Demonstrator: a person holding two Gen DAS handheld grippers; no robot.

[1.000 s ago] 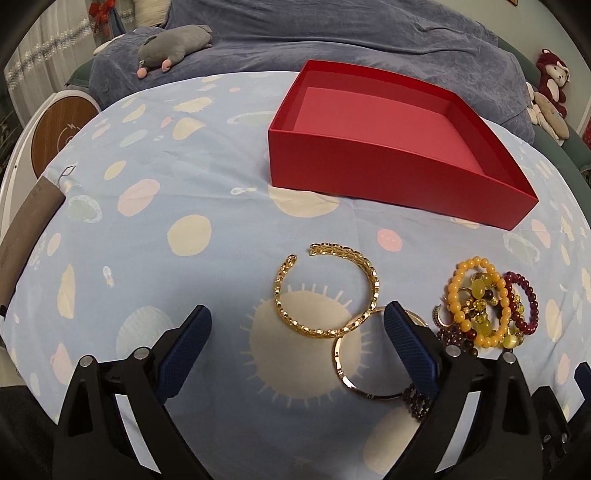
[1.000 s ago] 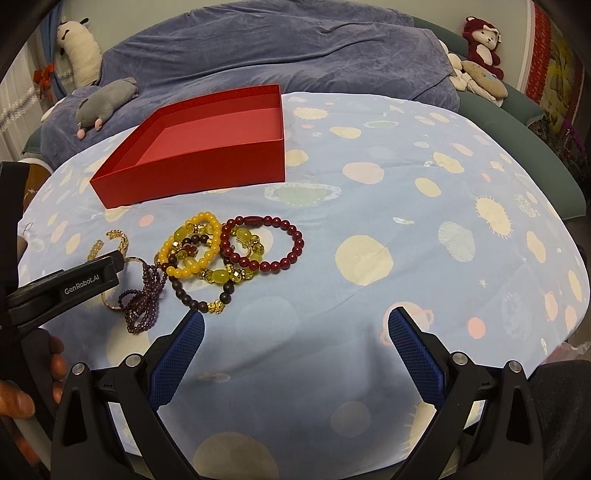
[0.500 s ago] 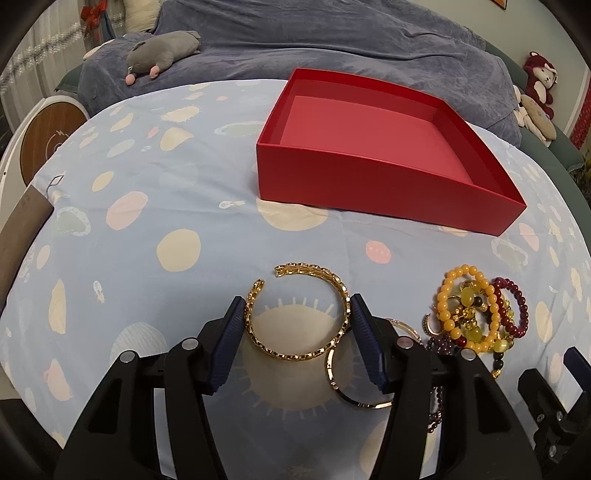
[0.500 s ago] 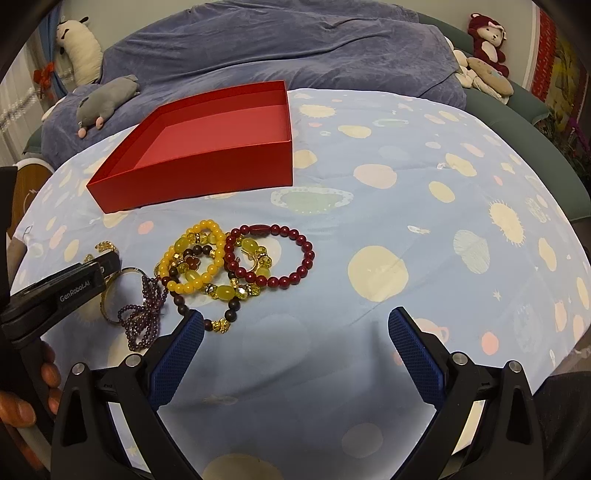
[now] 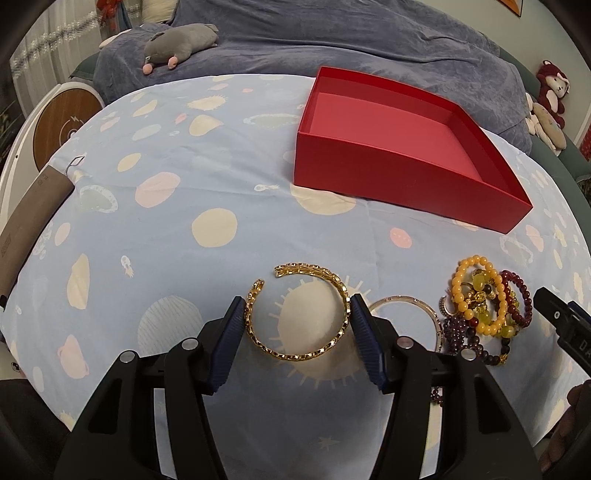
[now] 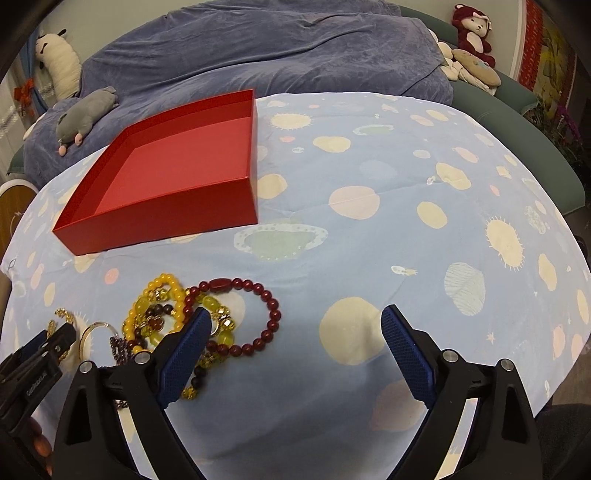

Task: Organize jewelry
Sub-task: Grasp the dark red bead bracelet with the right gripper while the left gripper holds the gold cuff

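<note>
Nearest, the left gripper (image 5: 297,325) has its blue ribbed pads set against the two outer sides of the open gold chain-link cuff bangle (image 5: 299,312), which lies flat on the pale blue spotted cloth (image 5: 177,192); the jaws look closed onto its width, pinching it across the ring, a sensible hold since the stiff curve gives both pads something to press on; whether it is gripped firmly enough to lift I cannot tell. Just right of it sits a thin silver-toned bangle (image 5: 417,308), touching or nearly touching the cuff, so a lift could drag it along. The right gripper (image 6: 295,345) hangs with jaws spread wide and empty; its left pad overlaps the heap of beaded bracelets, amber-yellow (image 6: 155,310) tangled with dark red (image 6: 258,317), probably lined up for the next pick. The heap is knotted together, so one strand may pull others. Farther off, the empty shallow red cardboard box (image 5: 406,184) stands well apart from all the jewelry, the likely destination; nothing is in it yet. Beyond lies a grey plush mouse (image 5: 177,40) on a blue-grey blanket (image 5: 332,33).
</note>
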